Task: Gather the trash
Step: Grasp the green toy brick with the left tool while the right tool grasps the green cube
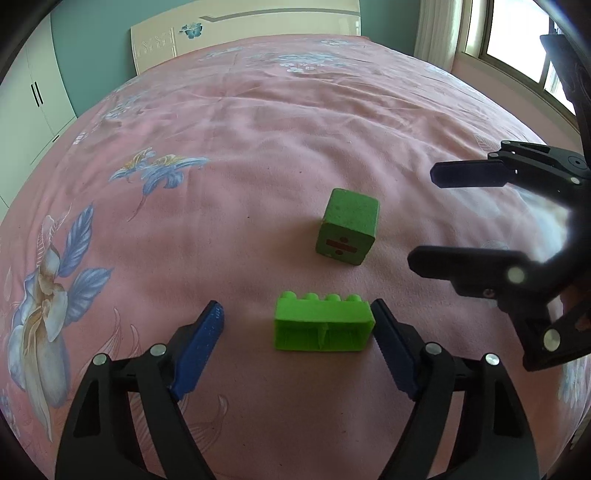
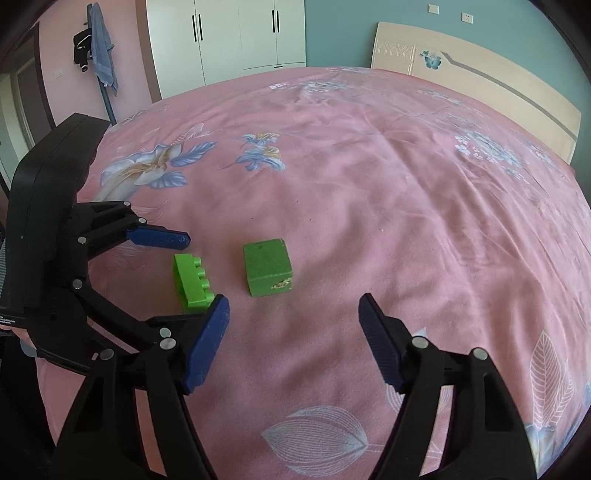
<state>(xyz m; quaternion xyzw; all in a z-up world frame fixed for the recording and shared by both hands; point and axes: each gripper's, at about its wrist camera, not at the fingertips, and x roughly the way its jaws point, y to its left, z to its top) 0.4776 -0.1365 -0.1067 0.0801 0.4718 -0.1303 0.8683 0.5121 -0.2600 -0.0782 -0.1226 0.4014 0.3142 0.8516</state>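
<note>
A bright green studded toy brick (image 1: 322, 325) lies on its side on the pink bed cover, between the open jaws of my left gripper (image 1: 297, 314); its right end touches or nearly touches the right pad. The brick also shows in the right wrist view (image 2: 192, 282). A darker green cube (image 1: 347, 227) with a red division sign sits just beyond it; it shows in the right wrist view (image 2: 266, 271) ahead of my open, empty right gripper (image 2: 293, 314). The right gripper (image 1: 421, 218) shows at the right of the left view. The left gripper (image 2: 203, 266) straddles the brick.
The bed cover (image 1: 229, 155) is pink with blue flower prints. A cream headboard (image 1: 240, 33) stands at the far end. White wardrobes (image 2: 225, 37) and a coat stand (image 2: 99, 51) are beyond the bed. A window (image 1: 524, 40) is at the right.
</note>
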